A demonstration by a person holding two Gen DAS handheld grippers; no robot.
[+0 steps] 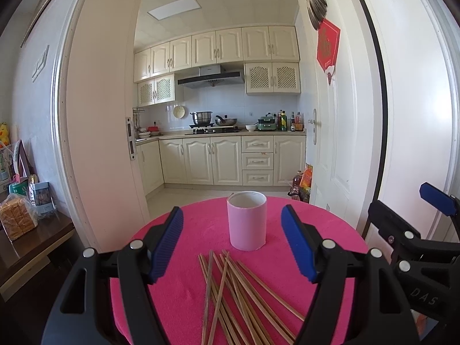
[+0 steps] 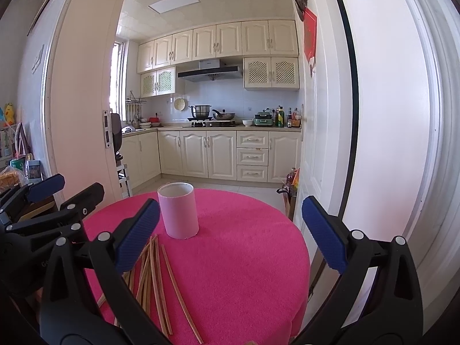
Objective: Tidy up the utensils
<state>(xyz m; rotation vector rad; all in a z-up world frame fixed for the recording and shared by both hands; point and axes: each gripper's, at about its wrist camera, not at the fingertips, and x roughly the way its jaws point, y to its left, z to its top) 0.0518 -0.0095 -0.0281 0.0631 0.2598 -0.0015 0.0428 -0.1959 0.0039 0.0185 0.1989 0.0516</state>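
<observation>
Chopsticks (image 1: pixel 230 296) lie in a loose crossed pile on the near part of the pink table (image 1: pixel 330 230), none in the cup (image 1: pixel 246 220) yet.

Left wrist view: left claw (image 1: pixel 232 247) spread wide, holding nothing, hovering above the pile. Pile sits between its blue pads, cup upright just beyond. Likely lined up for a first pick. Right claw (image 1: pixel 431 201) visible at the right edge, off the table.

Right wrist view: right claw (image 2: pixel 230 233) also spread, empty, aimed at bare cloth right of the cup (image 2: pixel 178 210). Chopsticks (image 2: pixel 155 281) are at its left pad, partly hidden. Cup stands just far of the pile, open end up, so each stick needs tilting upright before it drops in. Overlapping sticks risk a double grab.
</observation>
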